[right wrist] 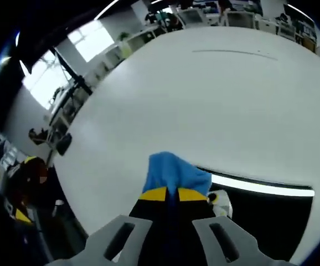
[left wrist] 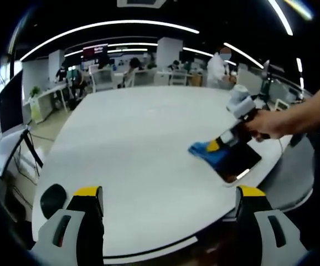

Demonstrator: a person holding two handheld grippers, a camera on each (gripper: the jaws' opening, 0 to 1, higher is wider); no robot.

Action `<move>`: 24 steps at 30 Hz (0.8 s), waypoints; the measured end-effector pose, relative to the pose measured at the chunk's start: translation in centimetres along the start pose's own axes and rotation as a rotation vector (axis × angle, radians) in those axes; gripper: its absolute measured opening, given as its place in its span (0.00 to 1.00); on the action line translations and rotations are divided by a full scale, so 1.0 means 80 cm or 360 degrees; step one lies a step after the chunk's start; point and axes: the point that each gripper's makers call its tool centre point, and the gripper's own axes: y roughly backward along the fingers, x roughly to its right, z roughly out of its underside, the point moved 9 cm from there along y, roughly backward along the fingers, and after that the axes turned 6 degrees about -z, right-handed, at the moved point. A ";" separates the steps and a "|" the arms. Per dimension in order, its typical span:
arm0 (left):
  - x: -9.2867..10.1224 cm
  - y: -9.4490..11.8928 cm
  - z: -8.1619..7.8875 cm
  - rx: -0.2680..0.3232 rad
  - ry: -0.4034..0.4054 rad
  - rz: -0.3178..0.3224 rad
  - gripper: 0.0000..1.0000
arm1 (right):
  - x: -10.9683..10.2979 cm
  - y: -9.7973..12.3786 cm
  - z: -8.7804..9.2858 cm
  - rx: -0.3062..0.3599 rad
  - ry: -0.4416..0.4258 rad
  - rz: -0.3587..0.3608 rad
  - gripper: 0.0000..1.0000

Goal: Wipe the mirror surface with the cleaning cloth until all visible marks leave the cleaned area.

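My right claw [right wrist: 172, 195] pinches the soft blue cleaning cloth [right wrist: 174, 173], bunched and limp, against the fragile dark rectangular mirror [right wrist: 271, 213]; left claw [left wrist: 168, 194] gapes idle.

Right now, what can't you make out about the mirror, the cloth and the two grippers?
- Mirror: marks too small or dark to judge in both views; in the right gripper view its lower part is cut off by the edge and hidden by the right gripper.
- Cloth: the part under the jaws is hidden.
- Left gripper: jaws stand apart over the table, holding nothing.
- Background people: too small and blurred.
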 end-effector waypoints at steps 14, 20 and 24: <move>0.005 0.006 -0.005 0.0018 -0.0017 -0.0021 0.99 | -0.011 0.010 0.024 -0.0048 0.0062 -0.0042 0.00; 0.009 0.009 -0.005 0.0026 -0.0027 -0.0033 0.99 | -0.009 0.010 0.023 -0.0048 0.0098 -0.0047 0.00; 0.010 0.011 -0.005 0.0026 -0.0022 -0.0041 0.99 | -0.007 0.012 0.025 -0.0042 0.0142 -0.0044 0.00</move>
